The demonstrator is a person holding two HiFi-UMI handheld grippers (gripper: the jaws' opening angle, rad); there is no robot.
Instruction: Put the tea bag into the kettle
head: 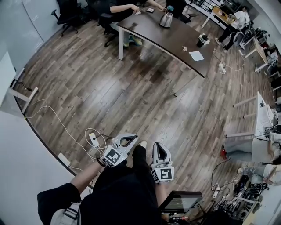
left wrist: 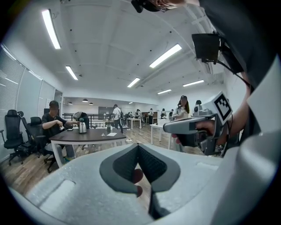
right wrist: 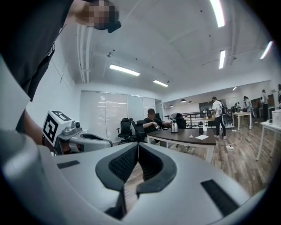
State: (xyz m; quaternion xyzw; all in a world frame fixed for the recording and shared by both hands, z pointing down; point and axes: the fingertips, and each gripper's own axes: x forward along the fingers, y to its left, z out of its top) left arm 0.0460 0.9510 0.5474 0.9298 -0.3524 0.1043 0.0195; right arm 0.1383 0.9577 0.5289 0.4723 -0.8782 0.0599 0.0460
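Head view: two grey grippers with square-marker cubes are held low in front of a person in dark clothes, the left gripper [head: 131, 139] and the right gripper [head: 160, 149] side by side and pointing towards a long table with a dark brown top and white legs [head: 145, 33], which stands well apart across the floor. White cables [head: 66, 127] and a white power strip [head: 93, 139] are seen on the floor just beside the left gripper. At the table's far end a seated person in a black top [head: 125, 8] is busy with both hands. Black office chairs [head: 66, 13] are placed near that end, and white desks [head: 263, 116] with more people are found along the right side.

In the left gripper view the jaws are seen pressed together at their tips, with nothing clamped in them. The same is shown in the right gripper view: jaws closed tip to tip on nothing.

The small pale tea bag [head: 185, 48] lies on the tabletop, well apart from both grippers, between the shiny metal kettle [head: 165, 19] and a white sheet of paper [head: 196, 56]. A dark bottle with a white band [head: 203, 39] stands near the sheet. The kettle stands upright near the seated person, and from here its lid cannot be made out.

The floor is laid in grey-brown wooden planks [head: 109, 88] with a dull sheen. The room is a large open office, lit by long strip lights [left wrist: 166, 55] on a white ceiling, with blinds drawn over the windows [right wrist: 105, 114].
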